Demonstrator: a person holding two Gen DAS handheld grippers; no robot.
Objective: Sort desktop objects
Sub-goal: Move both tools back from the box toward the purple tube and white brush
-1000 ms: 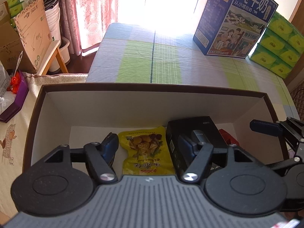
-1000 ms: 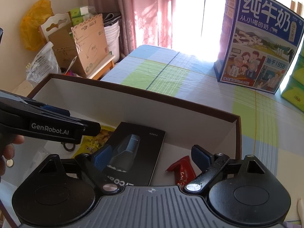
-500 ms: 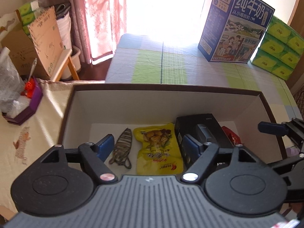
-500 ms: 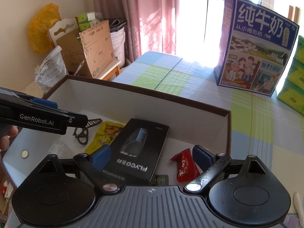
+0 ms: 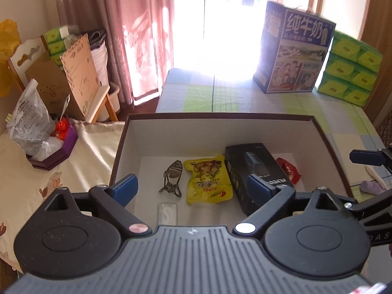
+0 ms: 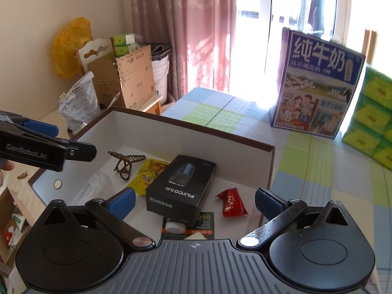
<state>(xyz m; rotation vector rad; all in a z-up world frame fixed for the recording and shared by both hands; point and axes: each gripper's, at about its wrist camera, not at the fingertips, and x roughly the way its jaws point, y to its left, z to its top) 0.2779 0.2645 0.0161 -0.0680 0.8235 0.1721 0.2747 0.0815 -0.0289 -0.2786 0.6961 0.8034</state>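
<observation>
Both of your tools hang over the brown-rimmed white cardboard box (image 5: 220,116) with nothing between their pads: the left gripper (image 5: 192,191) is spread wide above the near left of the box floor, and the right gripper (image 6: 194,202) is spread just as wide above the near right; inside, from left to right, lie a striped brown hair claw clip (image 5: 172,177), a yellow foil snack packet (image 5: 207,180), a black rectangular FLYCO carton (image 6: 181,183) and a small red wrapped sweet (image 6: 231,205), with a clear flat plastic piece (image 5: 167,213) near the front, a small silver coin (image 6: 57,184) at the left and a white cap on a dark printed card (image 6: 193,225) under the carton's near end; judge the carton stiff and the heaviest piece, so close across its narrow sides near the middle; the packet looks soft and slick, so pinch a sealed edge; the clip is light but probably brittle and springy, best held at its body, not its teeth; the sweet should crush easily, so take it by a twisted end; the coin lies flat and may slip from the pads.
</observation>
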